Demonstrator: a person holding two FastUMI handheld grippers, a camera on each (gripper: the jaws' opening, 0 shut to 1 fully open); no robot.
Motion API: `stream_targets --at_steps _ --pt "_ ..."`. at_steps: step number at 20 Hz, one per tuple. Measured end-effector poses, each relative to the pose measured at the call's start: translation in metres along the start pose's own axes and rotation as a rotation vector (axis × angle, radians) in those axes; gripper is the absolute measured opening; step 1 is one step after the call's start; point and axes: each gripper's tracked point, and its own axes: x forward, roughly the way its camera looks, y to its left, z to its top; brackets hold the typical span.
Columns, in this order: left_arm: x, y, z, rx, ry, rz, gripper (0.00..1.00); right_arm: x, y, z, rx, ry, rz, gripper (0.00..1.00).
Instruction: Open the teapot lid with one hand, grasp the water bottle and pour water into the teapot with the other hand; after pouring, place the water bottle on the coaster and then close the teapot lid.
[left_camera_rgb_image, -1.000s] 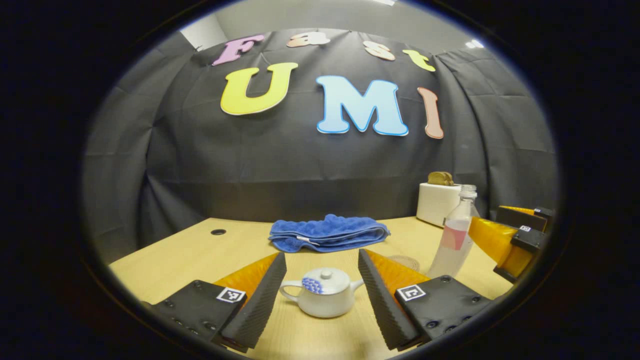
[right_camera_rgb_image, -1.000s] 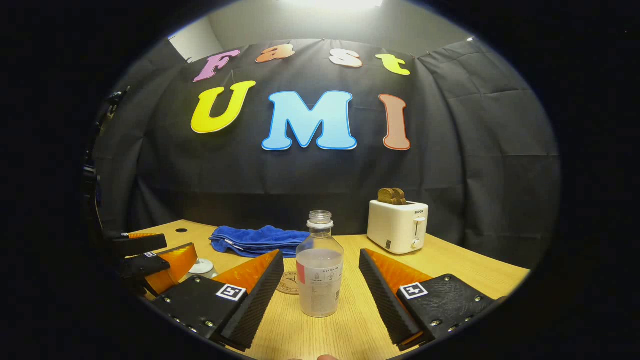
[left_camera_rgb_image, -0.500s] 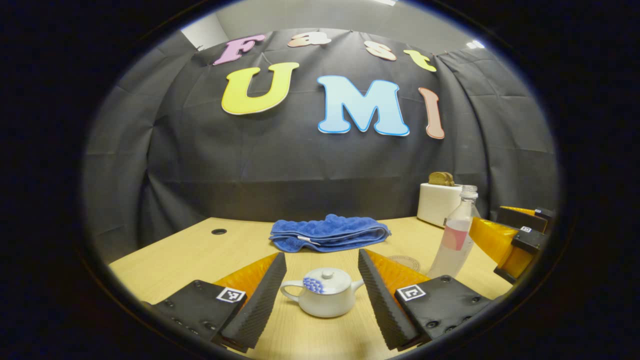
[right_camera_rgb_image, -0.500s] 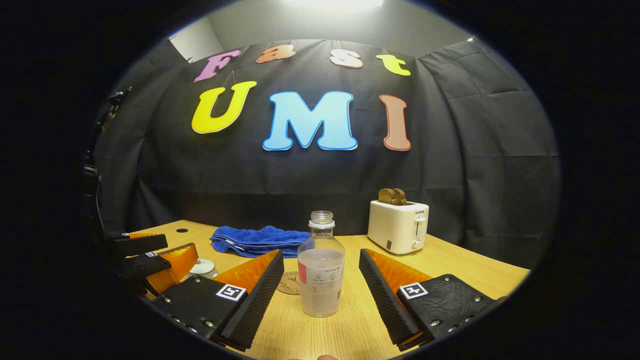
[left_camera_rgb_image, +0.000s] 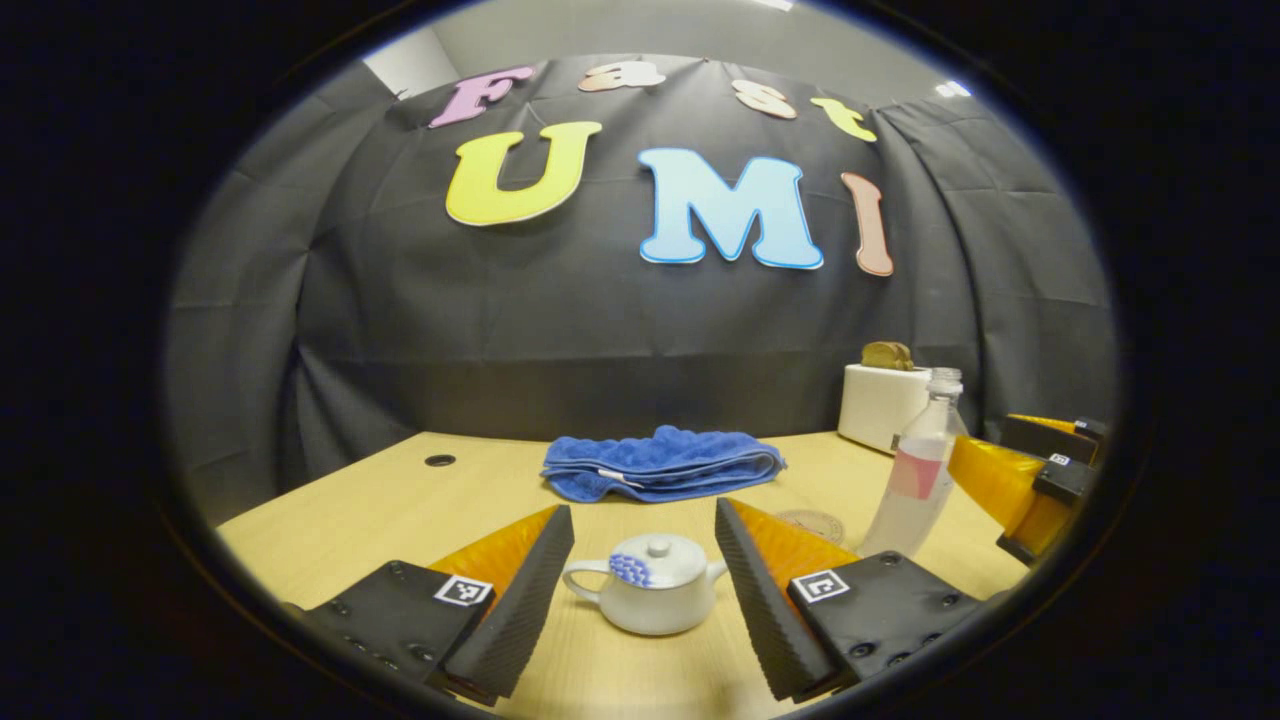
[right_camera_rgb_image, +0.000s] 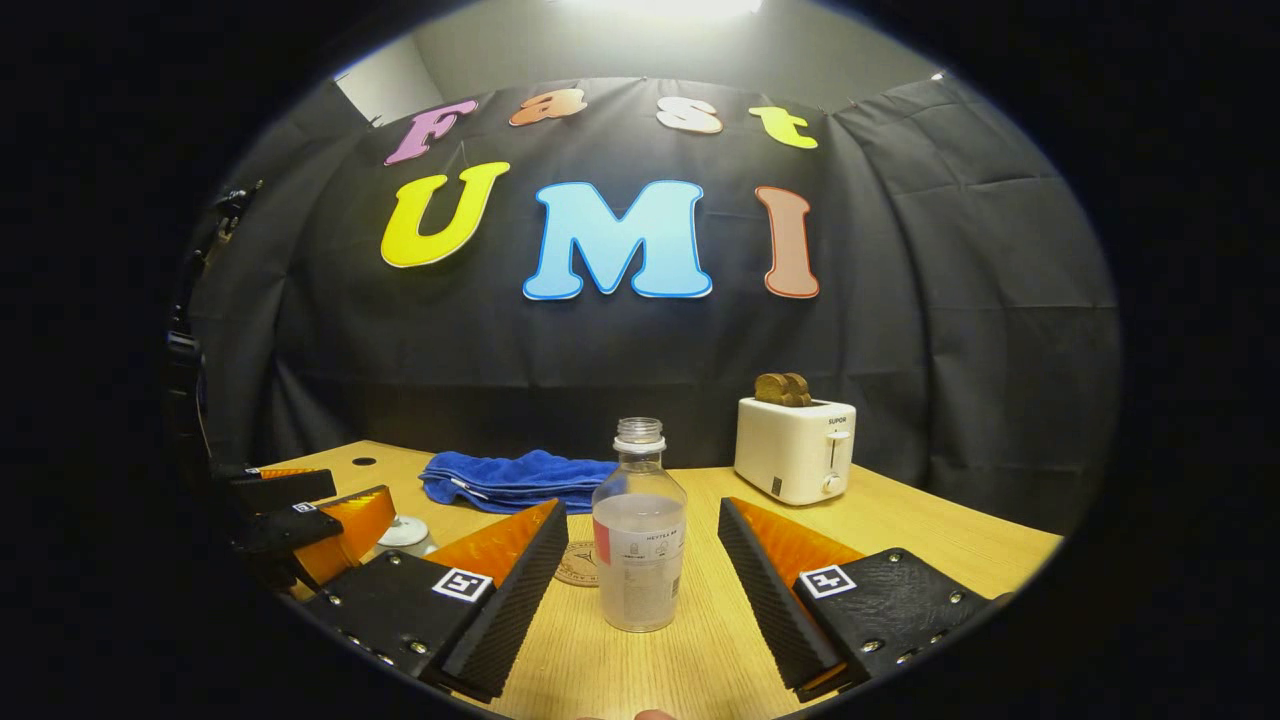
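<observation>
Between spread left gripper fingers: teapot; bottle between right gripper.

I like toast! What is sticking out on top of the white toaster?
Brown bread slices stick up from the slots of the white boxy toaster. Their lower parts sit hidden inside it.

Slight drift only
Left hand-held gripper edged nearer the teapot; bottle sits marginally higher between right fingers.
</observation>
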Motion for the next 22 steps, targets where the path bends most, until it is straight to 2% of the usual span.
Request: stream_targets --at_steps 5,8,13,15,22 --pt "0.013 -0.004 -0.005 0.002 0.026 -0.017 0.9 0.002 -0.001 -0.005 0.003 0.01 -0.004 0.96" --pt "0.024 -0.004 -0.009 -0.01 0.049 -0.018 0.82 0.002 -0.002 -0.007 0.0 0.019 -0.006 0.96" --pt "0.035 -0.001 -0.019 -0.013 0.082 -0.012 0.81 0.003 -0.005 -0.013 0.0 0.033 -0.009 0.96" --pt "0.038 -0.001 -0.022 -0.005 0.087 -0.006 0.67 0.005 -0.006 -0.015 0.002 0.04 -0.01 0.96" --pt "0.042 -0.003 -0.032 0.017 0.109 -0.007 0.67 0.009 -0.005 -0.02 0.004 0.057 -0.01 0.96"
